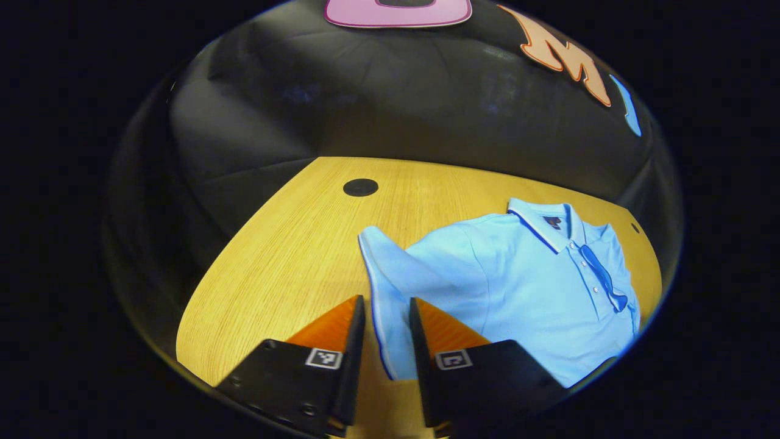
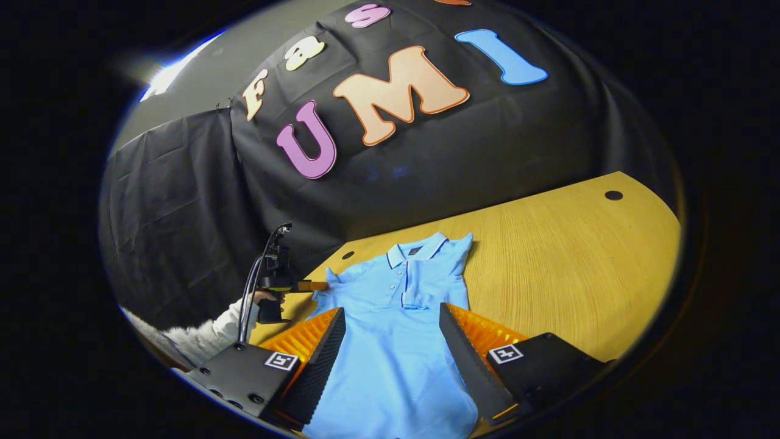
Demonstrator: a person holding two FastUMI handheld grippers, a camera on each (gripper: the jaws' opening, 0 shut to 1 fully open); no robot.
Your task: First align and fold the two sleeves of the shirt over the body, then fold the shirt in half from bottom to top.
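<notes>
A light blue polo shirt (image 1: pixel 518 286) lies face up on the wooden table (image 1: pixel 286 244), collar toward the far side. My left gripper (image 1: pixel 387 300) is shut on the hem of one short sleeve (image 1: pixel 390 262), which stands lifted off the table beside the body. The other sleeve (image 1: pixel 603 277) lies folded over the chest. In the right gripper view, my right gripper (image 2: pixel 393 329) hangs open above the lower body of the shirt (image 2: pixel 365 286), with fabric showing between its wide-apart fingers. The left gripper (image 2: pixel 317 285) holds the sleeve at the shirt's left edge.
A person's hand (image 2: pixel 262 297) and white cuff (image 2: pixel 201 335) hold the left gripper at the table's left side. Small black round caps (image 1: pixel 360 187) (image 2: pixel 613 195) sit in the tabletop. Bare wood (image 2: pixel 548 256) stretches right of the shirt. Black cloth rises behind the table.
</notes>
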